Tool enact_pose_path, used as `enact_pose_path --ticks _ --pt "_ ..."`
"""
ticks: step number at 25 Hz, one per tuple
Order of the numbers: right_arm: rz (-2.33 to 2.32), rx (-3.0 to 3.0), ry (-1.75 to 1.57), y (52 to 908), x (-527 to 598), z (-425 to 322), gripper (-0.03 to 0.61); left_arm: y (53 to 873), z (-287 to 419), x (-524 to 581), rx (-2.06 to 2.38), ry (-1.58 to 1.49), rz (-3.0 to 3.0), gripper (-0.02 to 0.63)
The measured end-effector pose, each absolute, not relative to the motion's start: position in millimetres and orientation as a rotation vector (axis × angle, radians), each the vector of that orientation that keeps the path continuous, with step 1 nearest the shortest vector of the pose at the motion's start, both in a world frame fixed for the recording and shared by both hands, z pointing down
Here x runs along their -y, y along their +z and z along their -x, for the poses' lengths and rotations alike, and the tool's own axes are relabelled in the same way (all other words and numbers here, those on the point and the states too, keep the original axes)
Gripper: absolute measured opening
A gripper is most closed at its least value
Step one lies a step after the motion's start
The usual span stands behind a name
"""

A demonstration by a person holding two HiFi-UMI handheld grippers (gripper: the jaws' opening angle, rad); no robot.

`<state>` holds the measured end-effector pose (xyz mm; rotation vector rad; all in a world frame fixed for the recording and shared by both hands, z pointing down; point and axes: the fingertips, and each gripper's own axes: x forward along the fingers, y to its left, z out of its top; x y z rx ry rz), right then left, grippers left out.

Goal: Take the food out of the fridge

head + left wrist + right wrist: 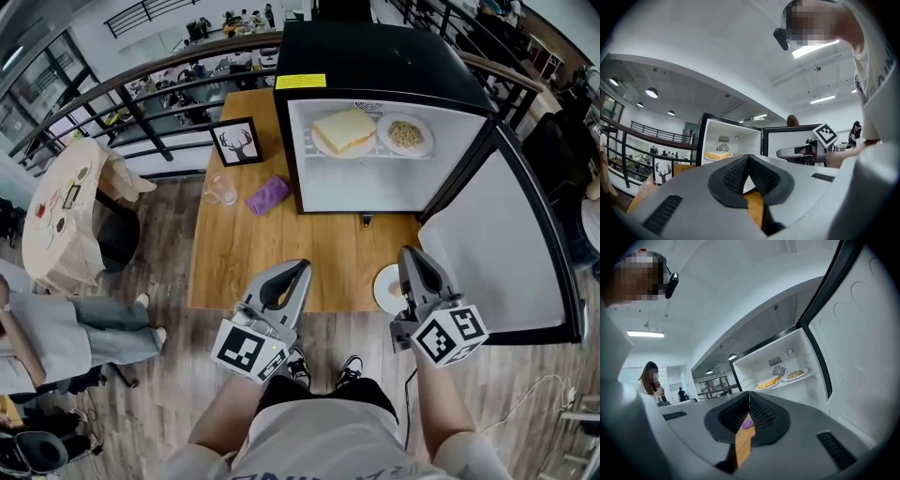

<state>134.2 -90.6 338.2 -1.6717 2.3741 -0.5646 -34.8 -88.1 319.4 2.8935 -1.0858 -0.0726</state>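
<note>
A black mini fridge [375,58] stands open on the wooden table [234,253], its door [497,248] swung out to the right. On its wire shelf sit a sandwich on a plate [344,130] and, to its right, a plate of grains [405,134]. The sandwich [768,382] and the grains [795,374] also show in the right gripper view. My left gripper [302,266] hangs over the table's front edge, shut and holding nothing. My right gripper [405,251] is beside it, also shut and holding nothing. Both are well short of the fridge.
A small white saucer [382,289] lies at the table's front edge just left of the right gripper. A purple cloth [268,194], a clear glass [220,191] and a framed deer picture [236,141] stand left of the fridge. A railing [141,112] runs behind the table.
</note>
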Motion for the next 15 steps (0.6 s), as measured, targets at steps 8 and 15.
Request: enact_pose_path --ticks 8,15 --pt "1.612 -2.366 -0.619 335 100 -127 0.021 322 36 87 1.090 -0.068 -2.883 0.008" --pt "1.490 -2.280 -0.838 338 144 -116 0.025 325 43 90 1.105 -0.080 -2.868 0.008"
